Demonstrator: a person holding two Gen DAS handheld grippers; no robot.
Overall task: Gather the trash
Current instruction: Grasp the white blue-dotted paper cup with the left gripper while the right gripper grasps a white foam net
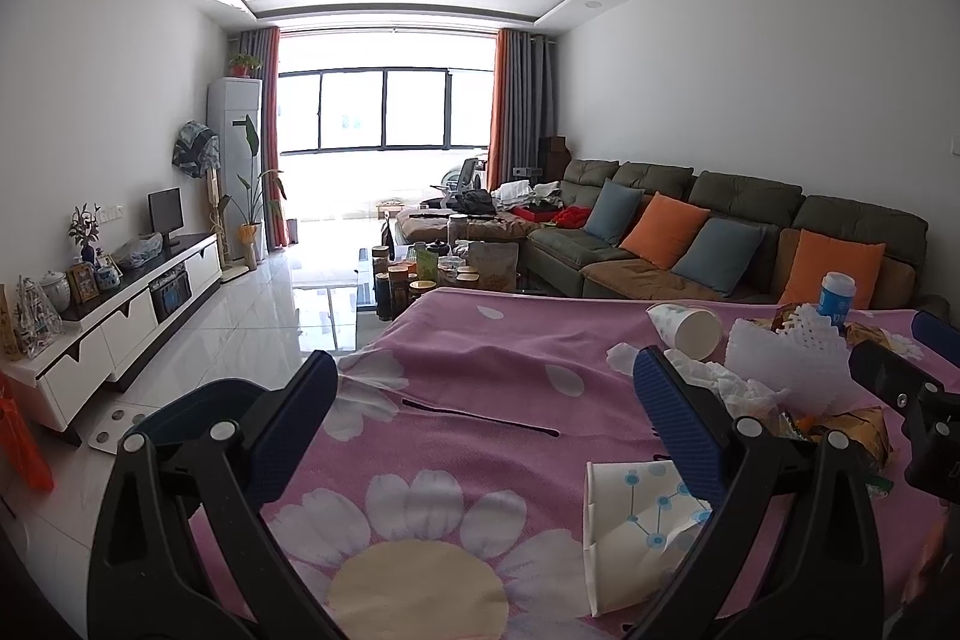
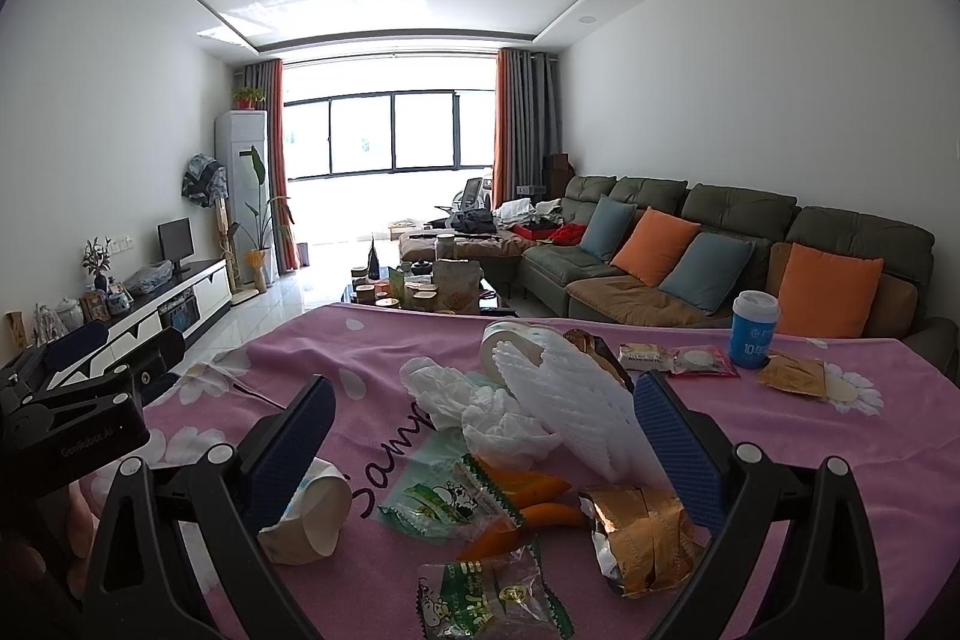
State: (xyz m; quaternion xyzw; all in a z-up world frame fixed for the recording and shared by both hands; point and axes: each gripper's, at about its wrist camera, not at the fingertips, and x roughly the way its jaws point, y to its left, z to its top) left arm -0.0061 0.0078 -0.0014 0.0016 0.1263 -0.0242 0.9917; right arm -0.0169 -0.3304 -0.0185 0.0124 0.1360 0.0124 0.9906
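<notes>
Trash lies on a pink flowered cloth [image 2: 780, 436]. In the right wrist view I see crumpled tissues [image 2: 480, 406], white foam netting [image 2: 576, 400], green snack wrappers [image 2: 444, 496], a gold wrapper [image 2: 642, 538], orange peel [image 2: 534, 502] and a crushed paper cup [image 2: 312, 520]. My right gripper [image 2: 480, 436] is open above this pile. My left gripper [image 1: 486, 400] is open over bare cloth [image 1: 456, 376], with a flattened paper cup [image 1: 636, 526] by its right finger and another paper cup [image 1: 690, 328] lying beyond it. The right gripper [image 1: 912, 370] shows at the right edge of the left wrist view.
A blue and white bottle [image 2: 753, 334] stands at the far right of the table, near small packets [image 2: 678, 358]. A green sofa with cushions [image 2: 690, 268] is behind. A coffee table with jars [image 2: 420, 292] stands beyond the table. A TV cabinet [image 1: 132, 304] lines the left wall.
</notes>
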